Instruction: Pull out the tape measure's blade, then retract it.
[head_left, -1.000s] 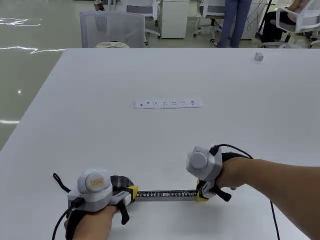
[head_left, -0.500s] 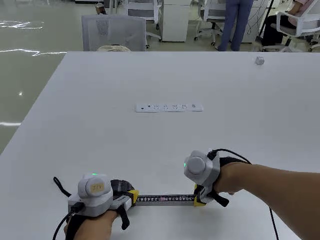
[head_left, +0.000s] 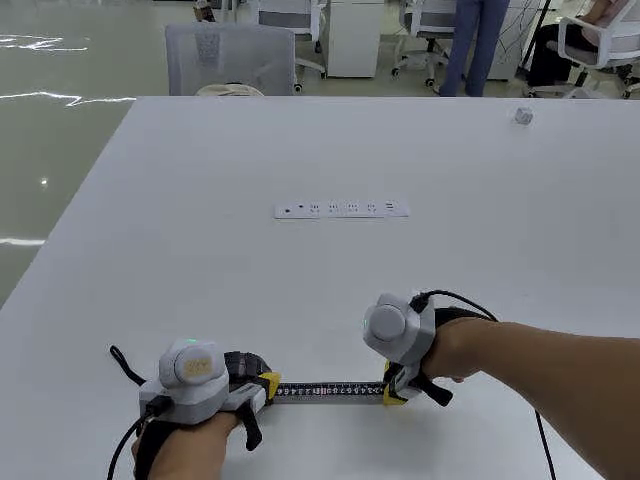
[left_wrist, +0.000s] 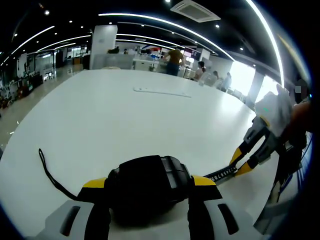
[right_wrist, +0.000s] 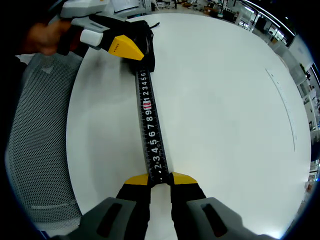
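At the near edge of the white table (head_left: 300, 290), toward its left corner, my left gripper (head_left: 260, 391) has the tape measure's black case (left_wrist: 149, 186) clamped between its yellow-tipped jaws, one jaw on each side of the case. A thin black wrist strap (head_left: 122, 363) trails from the case over the surface to the left. From the mouth of the case the blade (right_wrist: 149, 117) lies flat along the near edge, numerals up, and runs rightward to my right gripper (right_wrist: 160, 178). That gripper's jaws are pinched narrow on the blade's tip end, tips down at the surface. Only a short length of blade shows between my two grippers. Farther in, around the middle of the table, a white power strip (head_left: 342, 209) lies parallel to the near edge, well apart from both grippers. Near the far right corner sits a small grey object (head_left: 522, 116), too small to identify. Beyond the far edge stands a grey chair (head_left: 230, 58), and further back a standing person (head_left: 478, 40)
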